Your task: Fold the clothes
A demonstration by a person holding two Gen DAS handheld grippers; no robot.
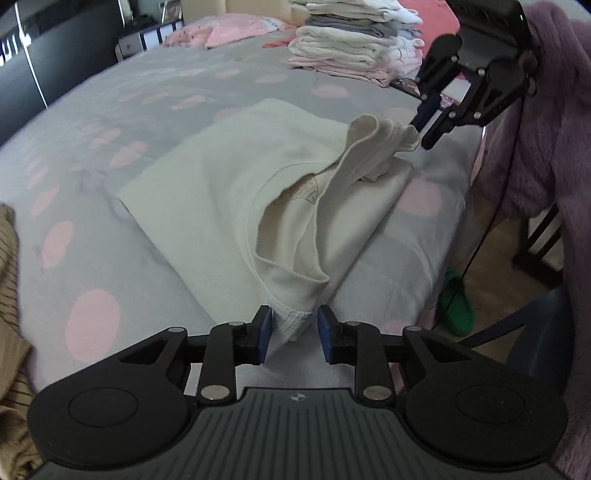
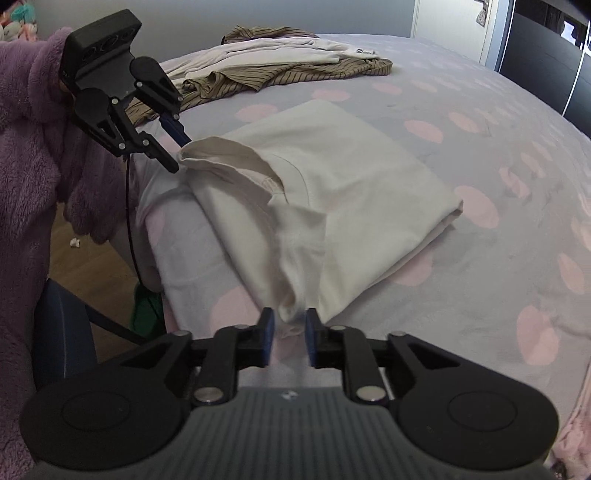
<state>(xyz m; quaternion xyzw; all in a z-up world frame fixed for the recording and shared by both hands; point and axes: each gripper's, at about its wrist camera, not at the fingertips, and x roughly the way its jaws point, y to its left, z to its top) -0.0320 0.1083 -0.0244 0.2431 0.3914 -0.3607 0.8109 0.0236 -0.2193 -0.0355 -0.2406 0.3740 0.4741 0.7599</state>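
A cream T-shirt [image 1: 229, 177] [image 2: 351, 177] lies folded on a grey bedcover with pink dots [image 1: 110, 122] [image 2: 498, 258]. Its collar side, near the bed's edge, is raised off the cover between the two grippers. In the left wrist view my left gripper [image 1: 294, 332] is shut on a bunched corner by the collar. My right gripper [image 1: 421, 134] pinches the other raised corner at the upper right. In the right wrist view my right gripper [image 2: 289, 332] grips a fold of the shirt, and my left gripper [image 2: 181, 151] holds the far corner.
A tall stack of folded clothes [image 1: 354, 44] and pink garments [image 1: 229, 31] lie at the far side. A brown striped garment [image 2: 258, 74] [image 1: 9, 258] and a white one [image 2: 277, 51] lie unfolded. A purple fleece sleeve [image 1: 546, 129] [image 2: 29, 147], a blue chair [image 2: 62, 325] and wooden floor border the bed.
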